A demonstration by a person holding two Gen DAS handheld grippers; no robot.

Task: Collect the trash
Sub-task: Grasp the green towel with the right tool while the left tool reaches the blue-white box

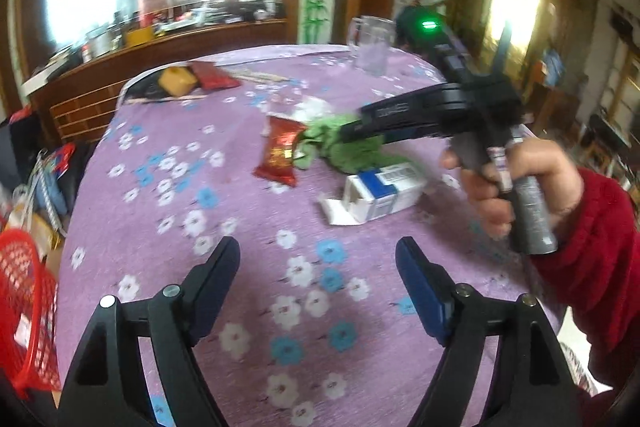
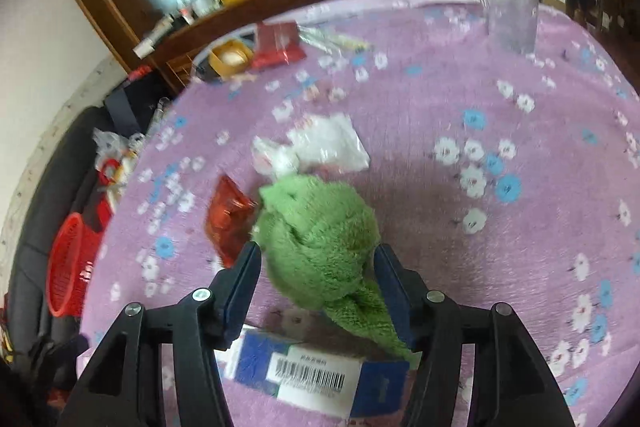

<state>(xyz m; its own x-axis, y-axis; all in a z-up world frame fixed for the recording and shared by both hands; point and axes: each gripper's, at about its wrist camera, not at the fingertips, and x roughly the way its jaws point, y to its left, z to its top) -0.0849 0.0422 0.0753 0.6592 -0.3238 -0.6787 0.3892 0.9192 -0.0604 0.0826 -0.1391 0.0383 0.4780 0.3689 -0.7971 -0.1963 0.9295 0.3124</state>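
Observation:
A bunched green cloth (image 2: 316,227) lies on the purple flowered tablecloth (image 2: 500,247). It fills the gap between the fingers of my right gripper (image 2: 318,257), which stands open around it without squeezing it. A red snack wrapper (image 2: 228,223) touches the cloth's left side, and a crumpled clear plastic bag (image 2: 328,143) lies just beyond it. A white and blue carton (image 2: 304,367) sits under the right gripper. In the left wrist view my left gripper (image 1: 318,251) hangs open and empty over bare cloth, short of the wrapper (image 1: 280,155), the carton (image 1: 384,191) and the right gripper (image 1: 354,125).
A glass mug (image 2: 512,7) stands near the far table edge. A yellow box (image 1: 176,81), a red packet (image 1: 212,75) and sticks lie at the far left. A red mesh basket (image 1: 24,307) sits below the table's left edge. A hand in a red sleeve (image 1: 520,179) holds the right gripper.

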